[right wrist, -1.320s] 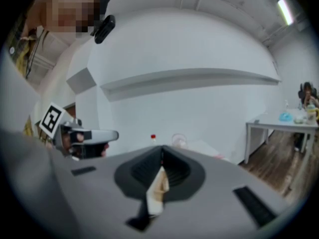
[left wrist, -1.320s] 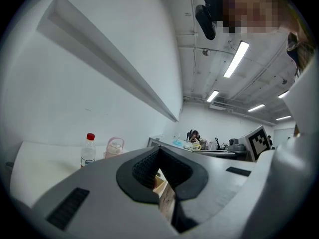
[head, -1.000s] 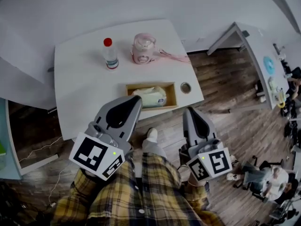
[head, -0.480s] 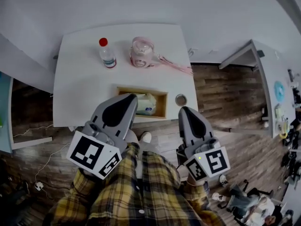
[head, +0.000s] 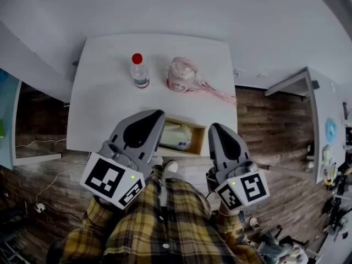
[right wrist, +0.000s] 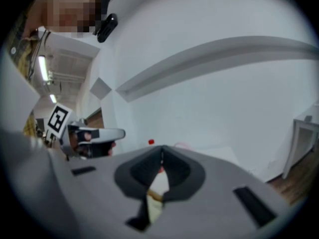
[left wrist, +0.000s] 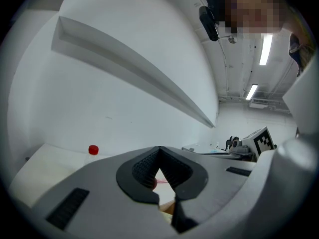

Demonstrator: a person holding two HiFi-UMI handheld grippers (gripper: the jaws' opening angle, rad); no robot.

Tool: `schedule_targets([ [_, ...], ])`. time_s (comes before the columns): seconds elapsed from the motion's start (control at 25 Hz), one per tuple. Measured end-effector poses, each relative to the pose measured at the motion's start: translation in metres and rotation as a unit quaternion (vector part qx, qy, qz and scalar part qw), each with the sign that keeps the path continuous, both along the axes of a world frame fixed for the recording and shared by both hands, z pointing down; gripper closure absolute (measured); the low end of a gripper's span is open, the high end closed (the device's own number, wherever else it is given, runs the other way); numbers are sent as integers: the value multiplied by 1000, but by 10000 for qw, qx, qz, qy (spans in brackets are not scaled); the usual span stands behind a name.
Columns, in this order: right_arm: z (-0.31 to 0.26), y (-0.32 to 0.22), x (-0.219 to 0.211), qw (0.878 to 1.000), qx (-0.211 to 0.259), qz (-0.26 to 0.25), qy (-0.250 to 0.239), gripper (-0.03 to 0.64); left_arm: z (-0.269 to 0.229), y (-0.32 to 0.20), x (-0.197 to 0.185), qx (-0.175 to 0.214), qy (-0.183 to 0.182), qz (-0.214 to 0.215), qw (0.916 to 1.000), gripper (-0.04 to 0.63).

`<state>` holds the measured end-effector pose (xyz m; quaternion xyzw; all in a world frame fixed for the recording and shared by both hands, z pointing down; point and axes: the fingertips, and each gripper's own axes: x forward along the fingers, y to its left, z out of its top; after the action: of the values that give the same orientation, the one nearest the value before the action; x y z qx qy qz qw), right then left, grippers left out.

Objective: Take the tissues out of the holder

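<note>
My left tool (head: 156,117) and right tool (head: 216,130) each had their jaws closed tight on nothing, above the near edge of the white surface (head: 104,98); the tissues (head: 177,137) lay inside the wooden holder (head: 199,143), between the two tool tips in the head view; a red-capped bottle (head: 139,71) stood farther back.

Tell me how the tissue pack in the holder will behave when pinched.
Likely soft: the tissue pack looks plump and rounded, so it should squash when gripped. Its smooth wrap may slip. It doesn't fill the wooden holder, so it probably lifts out freely.
</note>
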<state>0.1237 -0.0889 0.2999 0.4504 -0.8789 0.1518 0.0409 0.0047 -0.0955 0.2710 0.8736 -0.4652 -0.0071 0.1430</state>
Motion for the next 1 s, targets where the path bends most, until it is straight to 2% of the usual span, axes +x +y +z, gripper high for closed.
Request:
schedule_targets([
  [0.32, -8, -43, -17, 9998, 104, 179, 59, 605, -3, -39, -13, 35, 20, 272, 9996, 591],
  [0.56, 2, -48, -20, 9997, -52, 219, 44, 604, 3, -44, -5, -66, 38, 505, 9987, 591],
  [1.0, -5, -61, -14, 9996, -24, -251, 115, 604, 0, -50, 5, -126, 168, 190, 9996, 591],
])
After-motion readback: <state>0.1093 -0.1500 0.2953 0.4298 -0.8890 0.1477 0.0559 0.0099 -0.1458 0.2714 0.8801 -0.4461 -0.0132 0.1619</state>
